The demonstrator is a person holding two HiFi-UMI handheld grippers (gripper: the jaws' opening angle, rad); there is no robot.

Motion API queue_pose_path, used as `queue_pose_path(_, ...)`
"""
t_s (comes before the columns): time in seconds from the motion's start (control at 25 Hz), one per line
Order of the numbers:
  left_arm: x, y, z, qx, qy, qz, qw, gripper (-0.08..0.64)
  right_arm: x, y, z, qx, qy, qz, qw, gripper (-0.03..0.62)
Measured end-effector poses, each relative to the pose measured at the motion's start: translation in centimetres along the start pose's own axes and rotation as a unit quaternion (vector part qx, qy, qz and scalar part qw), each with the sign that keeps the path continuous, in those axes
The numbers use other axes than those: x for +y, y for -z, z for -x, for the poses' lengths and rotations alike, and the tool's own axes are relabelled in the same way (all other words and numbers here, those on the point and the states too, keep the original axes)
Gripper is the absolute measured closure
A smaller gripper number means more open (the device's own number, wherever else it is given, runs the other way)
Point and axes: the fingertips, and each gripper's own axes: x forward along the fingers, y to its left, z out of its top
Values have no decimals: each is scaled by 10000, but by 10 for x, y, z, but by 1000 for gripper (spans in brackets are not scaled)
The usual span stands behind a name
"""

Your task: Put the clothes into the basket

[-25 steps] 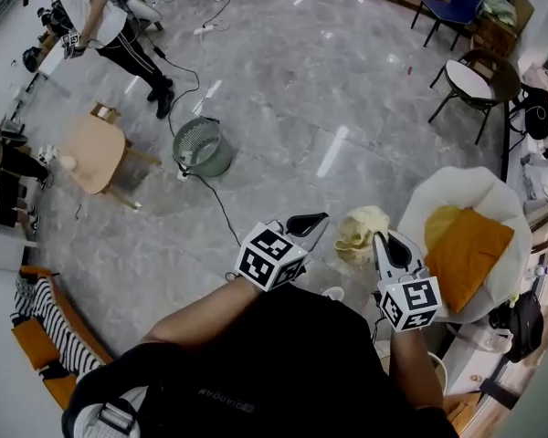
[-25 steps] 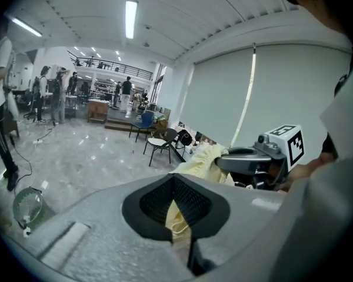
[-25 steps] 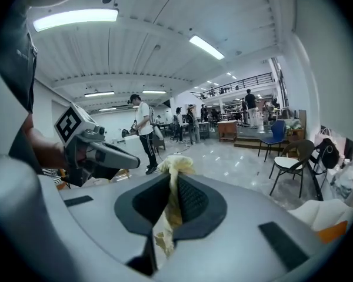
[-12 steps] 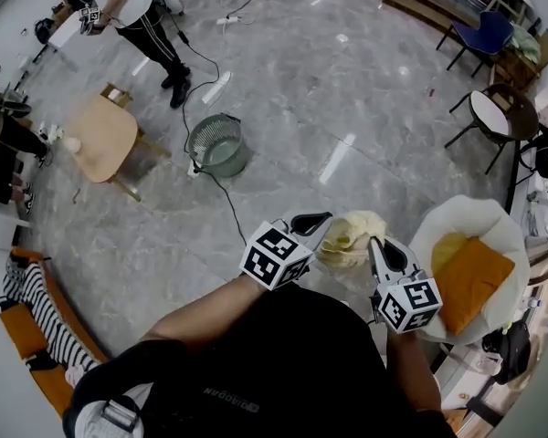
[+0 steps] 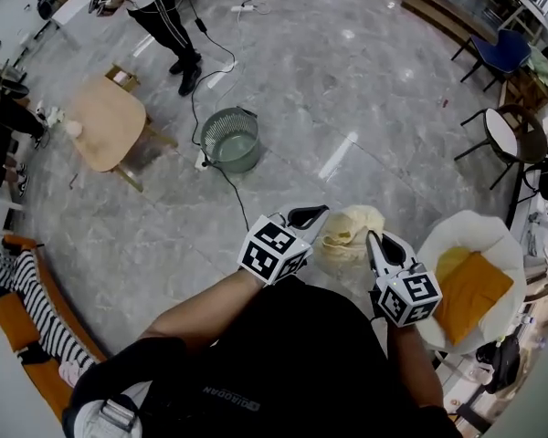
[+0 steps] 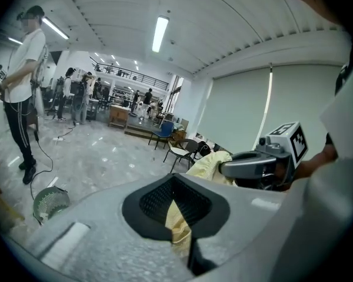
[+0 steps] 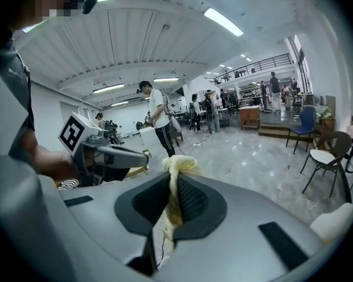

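Observation:
A pale yellow garment (image 5: 348, 234) hangs bunched between my two grippers, in front of my chest. My left gripper (image 5: 316, 216) is shut on one end of it; in the left gripper view the yellow cloth (image 6: 177, 223) is pinched between the dark pads. My right gripper (image 5: 374, 239) is shut on the other end, and in the right gripper view a twisted strip of the garment (image 7: 174, 197) rises from between its jaws. The green mesh basket (image 5: 230, 140) stands on the grey floor ahead and to the left, apart from both grippers. It also shows low at the left as the basket (image 6: 50, 202).
A white round chair with an orange cushion (image 5: 471, 283) sits close at my right. A black cable (image 5: 234, 199) runs from the basket toward me. A wooden table (image 5: 104, 124) and a standing person (image 5: 161, 9) are beyond the basket. Chairs (image 5: 506, 138) stand at the far right.
Both grippers have carried the garment along across the floor. The basket now lies closer and more central in the head view, and the white chair has slid lower right. Both grips are unchanged.

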Motion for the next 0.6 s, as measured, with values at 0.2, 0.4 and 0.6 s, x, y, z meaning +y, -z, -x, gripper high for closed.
queue_pose_path(0.2,52,9,37,8,-357,123,9993,560,26,-9,-47,122,-193,80,9997,558)
queue_pose_path(0.4,100,18,75,-48,-745,328,9967,560,53,-20,-96,193,-454,143,9987,558)
queue_pose_path(0.6,136,23,113,-277,-1283,635,9893,560,83,-34,-140,347,-928,369,9944,558)
